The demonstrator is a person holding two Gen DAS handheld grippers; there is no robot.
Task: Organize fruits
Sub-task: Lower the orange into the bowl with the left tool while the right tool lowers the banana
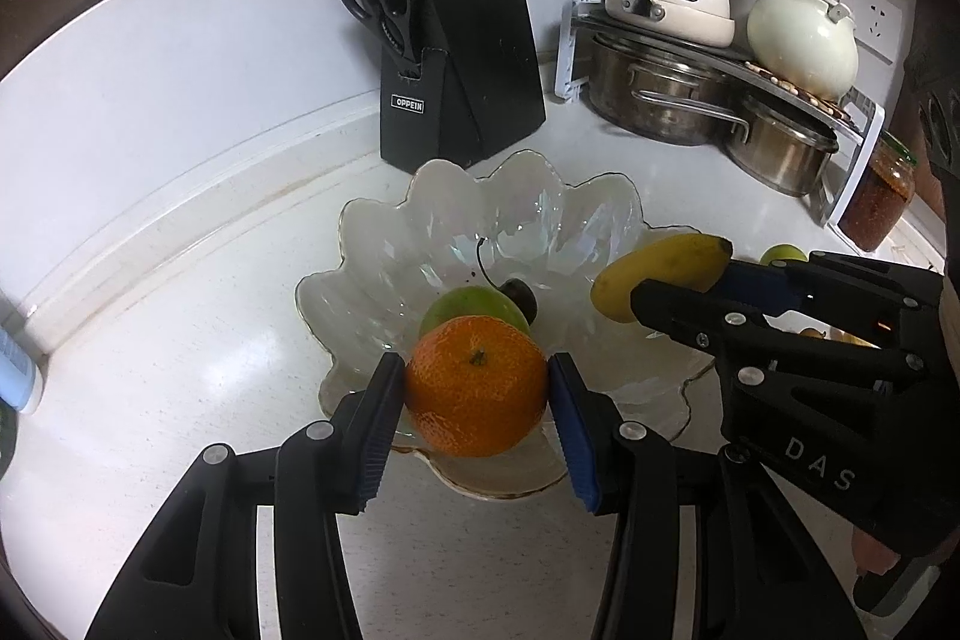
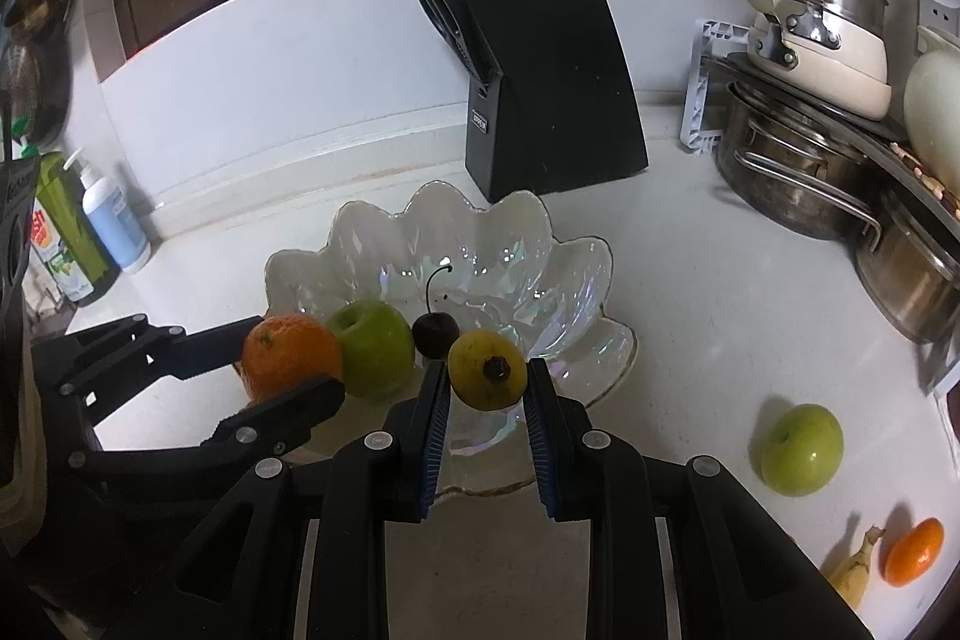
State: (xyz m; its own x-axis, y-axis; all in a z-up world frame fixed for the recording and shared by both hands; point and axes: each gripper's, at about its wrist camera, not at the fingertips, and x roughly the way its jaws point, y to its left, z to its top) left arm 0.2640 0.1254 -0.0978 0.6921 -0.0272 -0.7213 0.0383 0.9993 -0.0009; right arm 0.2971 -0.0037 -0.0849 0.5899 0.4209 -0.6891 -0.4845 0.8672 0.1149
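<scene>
On the white counter (image 1: pixel 150 400), the left gripper (image 1: pixel 477 400) clamps an orange (image 1: pixel 477 385) at the glass bowl's (image 1: pixel 522 220) six o'clock rim; the right gripper (image 2: pixel 487 400) clamps a banana (image 2: pixel 487 369).

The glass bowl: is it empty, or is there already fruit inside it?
Not empty. The glass bowl already holds a green apple and a dark cherry. The orange and banana are gripped above its rim.

Even, soft indoor light; small glints on the scalloped iridescent glass bowl (image 2: pixel 480 244); fisheye bending, dark corners.
</scene>
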